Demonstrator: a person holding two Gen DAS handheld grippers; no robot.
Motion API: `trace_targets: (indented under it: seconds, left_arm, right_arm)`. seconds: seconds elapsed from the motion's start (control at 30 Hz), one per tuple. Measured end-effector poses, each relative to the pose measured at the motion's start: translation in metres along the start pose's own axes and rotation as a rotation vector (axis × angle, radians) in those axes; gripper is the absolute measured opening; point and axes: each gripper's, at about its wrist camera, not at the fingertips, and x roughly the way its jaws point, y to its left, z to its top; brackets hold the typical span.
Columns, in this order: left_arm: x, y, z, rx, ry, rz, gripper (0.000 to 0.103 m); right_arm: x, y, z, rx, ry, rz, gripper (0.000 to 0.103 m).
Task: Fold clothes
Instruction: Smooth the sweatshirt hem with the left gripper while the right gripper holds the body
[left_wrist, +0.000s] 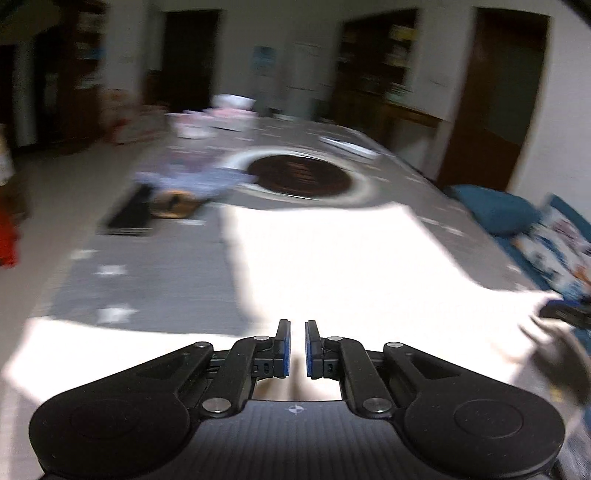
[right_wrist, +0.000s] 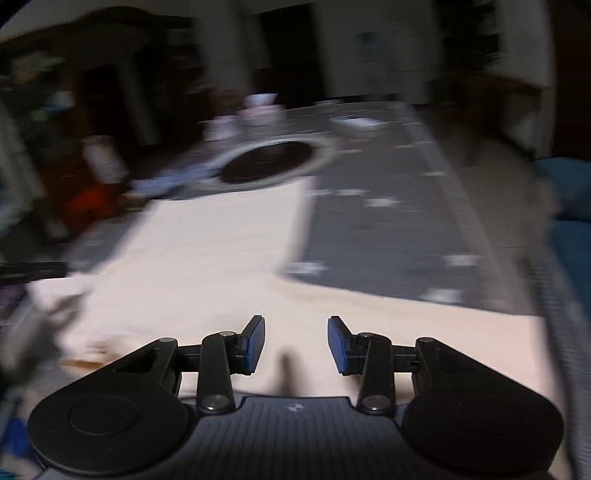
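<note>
A white garment (left_wrist: 332, 258) lies spread flat on a grey star-patterned table cover (left_wrist: 147, 266); it also shows in the right wrist view (right_wrist: 207, 251). My left gripper (left_wrist: 297, 349) hovers over the garment's near edge, its blue pads a narrow gap apart with nothing between them. My right gripper (right_wrist: 296, 343) is open over the near part of the garment, holding nothing. The other gripper shows blurred at the right edge of the left wrist view (left_wrist: 565, 314). Both views are motion-blurred.
A dark round inset with a pale ring (left_wrist: 299, 175) sits mid-table. A crumpled blue garment (left_wrist: 192, 177) lies left of it, beside a black flat object (left_wrist: 129, 218). Pale items (left_wrist: 221, 110) stand at the far end. A teal cushion (left_wrist: 495, 206) sits on the right.
</note>
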Motion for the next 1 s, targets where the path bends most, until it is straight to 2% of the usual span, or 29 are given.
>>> trace_targets:
  seconds: [0.03, 0.1, 0.27, 0.33, 0.47, 0.63, 0.73, 0.87, 1.0]
  left_arm:
    - [0.006, -0.012, -0.001, 0.020, 0.012, -0.030, 0.009]
    - [0.019, -0.035, -0.002, 0.058, 0.036, -0.091, 0.009]
    - [0.038, -0.075, -0.010, 0.115, 0.077, -0.188, 0.009]
    - [0.043, -0.086, -0.013, 0.131, 0.088, -0.210, 0.010]
    - [0.052, -0.097, -0.015, 0.157, 0.103, -0.235, 0.011]
    - [0.049, -0.109, -0.020, 0.183, 0.120, -0.217, 0.017]
    - [0.049, -0.114, -0.021, 0.200, 0.128, -0.193, 0.023]
    - [0.050, -0.120, -0.021, 0.225, 0.138, -0.161, 0.029]
    - [0.052, -0.124, -0.022, 0.244, 0.146, -0.140, 0.033]
  right_arm:
    - [-0.002, -0.012, -0.003, 0.006, -0.006, -0.077, 0.037]
    - [-0.007, -0.034, -0.007, 0.060, -0.011, -0.153, 0.037]
    - [-0.015, -0.072, -0.022, 0.130, -0.025, -0.296, 0.039]
    - [-0.019, -0.079, -0.028, 0.138, -0.033, -0.332, 0.045]
    - [-0.022, -0.100, -0.037, 0.209, -0.042, -0.332, 0.046]
    - [-0.023, -0.120, -0.047, 0.315, -0.030, -0.258, 0.044]
    - [-0.024, -0.123, -0.046, 0.319, -0.029, -0.233, 0.030]
    - [-0.024, -0.115, -0.040, 0.275, -0.031, -0.241, 0.010]
    - [-0.022, -0.106, -0.034, 0.219, -0.027, -0.263, 0.006]
